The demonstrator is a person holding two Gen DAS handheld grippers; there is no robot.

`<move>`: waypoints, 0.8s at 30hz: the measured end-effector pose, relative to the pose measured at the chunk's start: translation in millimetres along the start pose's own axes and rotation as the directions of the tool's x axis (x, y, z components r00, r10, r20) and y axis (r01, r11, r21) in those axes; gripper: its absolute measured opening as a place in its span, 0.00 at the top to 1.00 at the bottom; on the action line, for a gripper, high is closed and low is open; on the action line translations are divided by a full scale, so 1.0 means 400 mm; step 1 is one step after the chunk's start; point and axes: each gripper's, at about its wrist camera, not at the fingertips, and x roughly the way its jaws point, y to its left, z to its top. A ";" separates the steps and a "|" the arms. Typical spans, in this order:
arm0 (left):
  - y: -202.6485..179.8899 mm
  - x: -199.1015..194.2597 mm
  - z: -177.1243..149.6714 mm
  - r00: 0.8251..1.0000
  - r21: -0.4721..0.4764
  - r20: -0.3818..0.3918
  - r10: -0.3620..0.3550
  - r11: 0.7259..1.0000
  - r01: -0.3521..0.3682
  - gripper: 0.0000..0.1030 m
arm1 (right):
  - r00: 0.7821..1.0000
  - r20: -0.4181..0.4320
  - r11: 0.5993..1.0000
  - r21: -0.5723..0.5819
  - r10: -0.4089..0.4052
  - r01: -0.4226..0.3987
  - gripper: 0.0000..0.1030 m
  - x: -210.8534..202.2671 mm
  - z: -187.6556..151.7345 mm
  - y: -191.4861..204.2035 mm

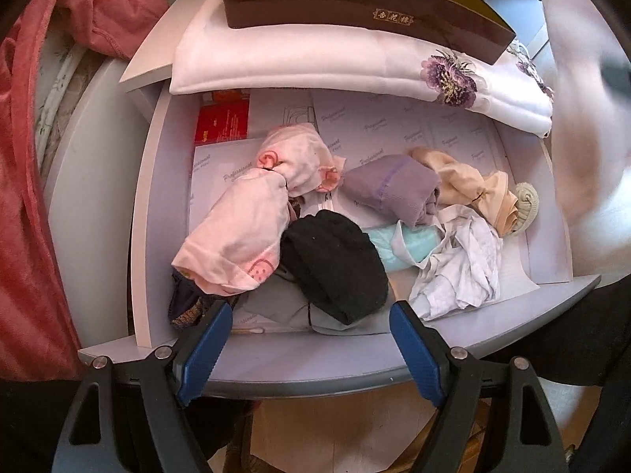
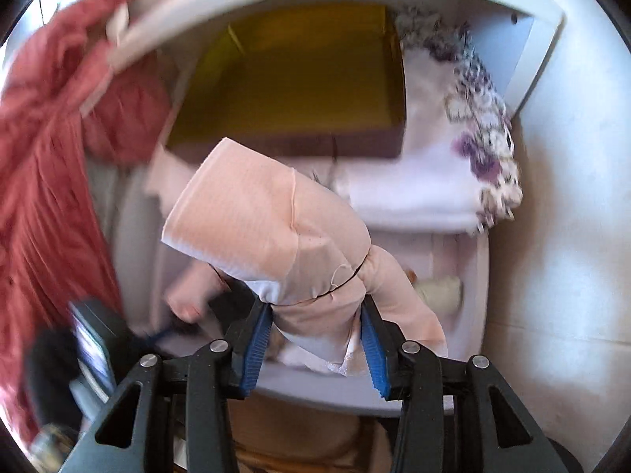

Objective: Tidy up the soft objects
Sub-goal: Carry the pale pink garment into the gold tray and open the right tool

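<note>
Blue-padded right gripper (image 2: 315, 339) pinches a peach cloth bundle (image 2: 272, 232) lifted above the drawer (image 1: 315, 358), its length running away from the fingers; left gripper (image 1: 311, 339) hangs open, empty.

A peach cloth bundle (image 2: 272, 232), apparently tied at its middle, hangs lifted above the drawer (image 2: 479, 272).

White wooden cabinet w/ open pull-out drawer (image 1: 355, 358), white shelf board (image 1: 150, 67) above it. Tan floor (image 1: 335, 425) below. White wall (image 2: 560, 276) on right side. Soft daylight.
</note>
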 end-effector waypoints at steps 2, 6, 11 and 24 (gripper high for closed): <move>0.000 0.001 0.001 1.000 -0.003 0.000 -0.001 1.000 0.001 0.19 | 0.999 0.052 1.000 0.000 0.013 -0.013 0.57 -0.013 0.037 0.018; 0.000 0.004 0.001 1.000 -0.011 -0.001 -0.005 1.000 0.004 0.19 | 0.991 0.135 1.000 -0.028 0.009 -0.006 0.57 -0.027 0.129 0.059; 0.011 0.007 0.002 1.000 -0.043 0.004 -0.020 0.999 0.020 0.19 | 0.969 0.246 0.999 -0.035 0.030 -0.022 0.57 -0.018 0.257 0.093; 0.020 0.029 0.003 0.998 -0.099 -0.020 -0.057 0.994 0.054 0.19 | 0.942 0.196 0.934 -0.182 -0.271 0.307 0.58 0.217 0.391 0.144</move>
